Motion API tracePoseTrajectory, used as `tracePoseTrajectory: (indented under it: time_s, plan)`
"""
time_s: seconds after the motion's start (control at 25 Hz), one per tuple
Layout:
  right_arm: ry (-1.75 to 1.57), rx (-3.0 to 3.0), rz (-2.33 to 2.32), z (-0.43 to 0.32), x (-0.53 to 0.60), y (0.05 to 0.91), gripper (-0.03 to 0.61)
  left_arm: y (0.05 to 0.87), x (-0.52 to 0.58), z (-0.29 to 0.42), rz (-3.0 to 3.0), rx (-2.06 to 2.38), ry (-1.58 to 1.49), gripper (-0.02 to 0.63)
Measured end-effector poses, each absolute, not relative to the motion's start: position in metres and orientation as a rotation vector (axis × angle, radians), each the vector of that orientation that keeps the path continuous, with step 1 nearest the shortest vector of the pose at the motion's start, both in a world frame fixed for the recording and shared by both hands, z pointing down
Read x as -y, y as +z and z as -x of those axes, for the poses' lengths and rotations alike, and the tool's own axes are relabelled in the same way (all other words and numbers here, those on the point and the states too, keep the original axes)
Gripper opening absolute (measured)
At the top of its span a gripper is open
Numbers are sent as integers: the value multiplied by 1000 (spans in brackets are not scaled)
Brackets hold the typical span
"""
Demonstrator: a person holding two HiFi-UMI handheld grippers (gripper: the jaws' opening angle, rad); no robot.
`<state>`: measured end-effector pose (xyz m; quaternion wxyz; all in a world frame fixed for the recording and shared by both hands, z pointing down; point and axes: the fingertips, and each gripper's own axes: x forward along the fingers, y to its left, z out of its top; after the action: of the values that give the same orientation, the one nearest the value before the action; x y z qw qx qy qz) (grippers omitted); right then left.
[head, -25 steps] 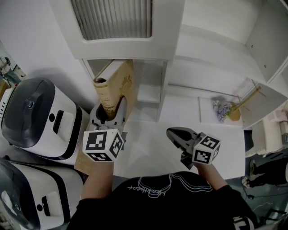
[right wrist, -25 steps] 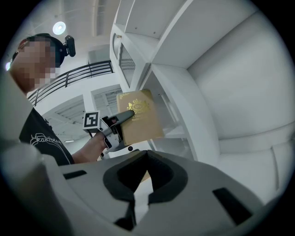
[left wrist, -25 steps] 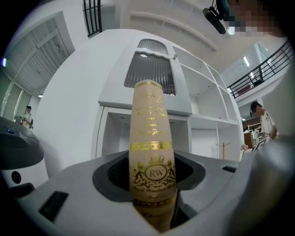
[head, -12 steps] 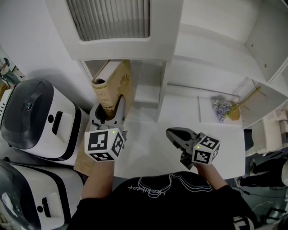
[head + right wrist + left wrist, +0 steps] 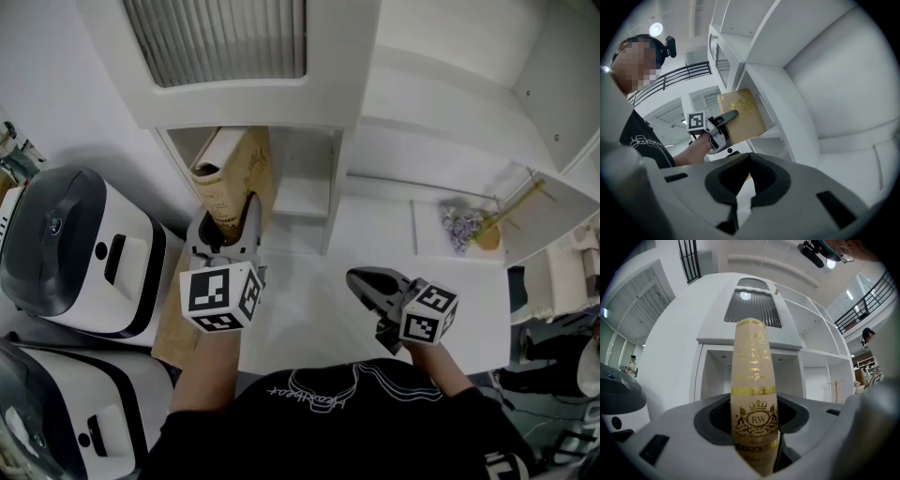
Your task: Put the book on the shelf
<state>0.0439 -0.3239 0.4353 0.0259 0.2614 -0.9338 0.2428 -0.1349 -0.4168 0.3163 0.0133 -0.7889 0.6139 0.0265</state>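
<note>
The book (image 5: pixel 232 176) is tan with gold lettering and stands upright, its far end inside the left compartment of the white shelf (image 5: pixel 302 195). My left gripper (image 5: pixel 240 212) is shut on its near end. In the left gripper view the book's spine (image 5: pixel 753 380) rises between the jaws of the left gripper (image 5: pixel 753 423), with the shelf (image 5: pixel 787 376) opening behind it. My right gripper (image 5: pixel 355 277) hangs shut and empty over the white table, apart from the book. The right gripper view looks past the right gripper (image 5: pixel 749 162) at the book (image 5: pixel 744 114) and the left gripper (image 5: pixel 729 117).
Two white and grey appliances (image 5: pixel 66 246) (image 5: pixel 52 417) stand at the left. A brown board (image 5: pixel 174 328) lies under my left arm. A bunch of dried flowers (image 5: pixel 465 229) lies in the lower right shelf bay. The white table (image 5: pixel 319 309) runs below the shelf.
My left gripper has edged forward and slightly right with the book, a little deeper into the compartment. The right gripper has not moved.
</note>
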Motion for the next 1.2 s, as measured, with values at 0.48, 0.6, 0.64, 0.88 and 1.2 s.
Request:
tracePoseTrajectory:
  time_s: [0.48,0.6,0.64,0.88,1.2]
  plan:
    - [787,2874,-832,-52,336,445,6,321,450,128,2425,-1947,67,209]
    - [799,2868,-844,-56,339,447,6,323,462,125,2419,-1951,56,209]
    - [803,2868,-845,-57,340,448,6,323,466,124,2417,-1953,54,209]
    - [810,2875,-844,-60,345,449,6,328,487,121,2406,-1976,44,209]
    - [829,2866,-856,-64,351,455,6,329,514,119,2422,-1961,38,209]
